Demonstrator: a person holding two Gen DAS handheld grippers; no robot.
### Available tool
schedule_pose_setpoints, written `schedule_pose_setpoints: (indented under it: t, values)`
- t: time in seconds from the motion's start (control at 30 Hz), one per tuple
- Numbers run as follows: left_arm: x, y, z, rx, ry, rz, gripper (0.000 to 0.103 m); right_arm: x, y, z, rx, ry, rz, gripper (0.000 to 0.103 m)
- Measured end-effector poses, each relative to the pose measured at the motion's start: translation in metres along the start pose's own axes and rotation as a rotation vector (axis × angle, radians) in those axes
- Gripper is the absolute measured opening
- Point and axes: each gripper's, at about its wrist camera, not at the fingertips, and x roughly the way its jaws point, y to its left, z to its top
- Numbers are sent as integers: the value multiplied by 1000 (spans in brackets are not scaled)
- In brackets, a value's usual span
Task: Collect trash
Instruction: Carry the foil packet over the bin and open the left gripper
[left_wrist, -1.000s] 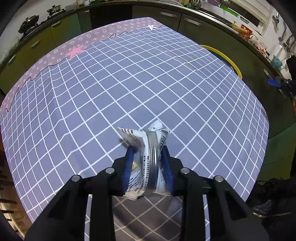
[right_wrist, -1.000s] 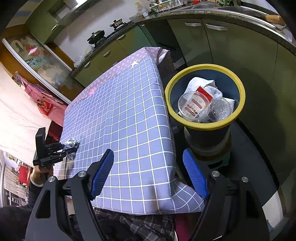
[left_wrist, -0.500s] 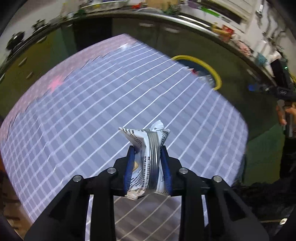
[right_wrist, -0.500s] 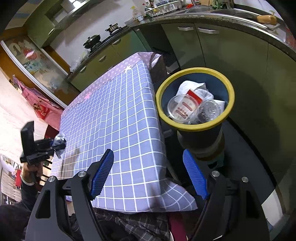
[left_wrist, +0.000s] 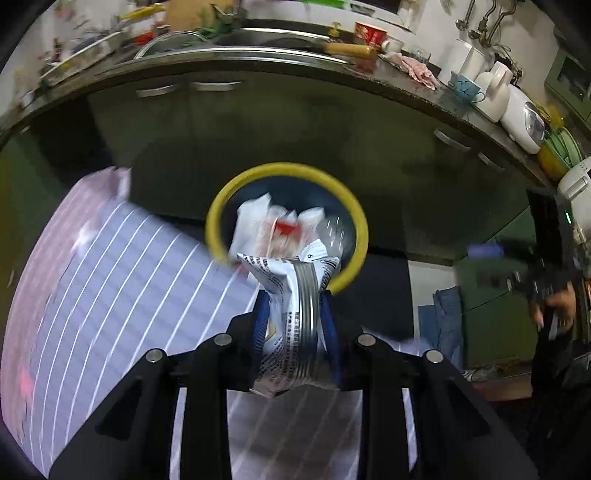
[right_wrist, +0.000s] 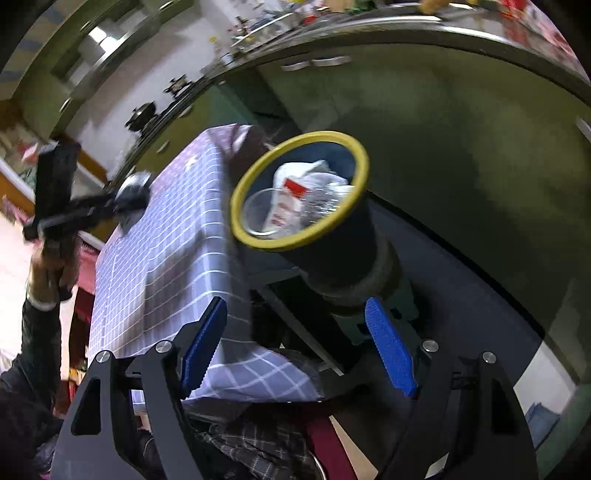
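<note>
A crumpled printed wrapper (left_wrist: 295, 317) sits clamped between the blue fingers of the left gripper (left_wrist: 295, 325), held above the edge of the table with the checked purple-blue tablecloth (left_wrist: 122, 280) and pointed toward the yellow-rimmed trash bin (left_wrist: 360, 236). The bin, standing just beside the table's corner in front of green kitchen cabinets (left_wrist: 332, 122), already holds a clear plastic cup (right_wrist: 260, 212) and white packaging with red print (right_wrist: 291, 195). The right gripper (right_wrist: 295, 343) hangs with its jaws spread wide and nothing between them, low beside the table's corner and the bin's base.
</note>
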Motion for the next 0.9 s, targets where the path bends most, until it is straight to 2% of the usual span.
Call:
schedule_pose_setpoints:
  t: [0.13,0.2,0.37,0.4,0.43,0.5,0.57,0.67,0.7,0.83,0.9]
  values:
    - [50,3,49,-4,39,-19,28,-2,-24,-2,52,0,-13,77]
    - [75,4,68,-3,59,2,28,-3,-34,-4,71,-1,-17,77]
    - [127,4,99,0,87,32,32,-2,-44,-6,94,-1,-17,77]
    - [134,4,103,-4,89,43,42,-1,-45,-6,98,1,-16,77]
    - [138,5,105,-7,90,51,60,-2,-46,-7,100,1,-14,77]
    - [140,8,106,-14,72,79,67,-2,-46,-9,103,2,-7,77]
    - [133,11,105,-39,52,75,67,-4,-44,-11,99,1,-3,77]
    - [92,5,87,-65,-30,69,67,-5,-38,-12,84,-3,-1,77]
    - [77,2,79,-60,-59,77,70,-5,-36,-13,79,-4,1,77]
    - [0,-21,21,-83,-213,128,92,1,-18,-15,33,-1,23,80]
    - [-36,-29,-14,-126,-276,146,96,5,-4,-17,-5,4,39,80]
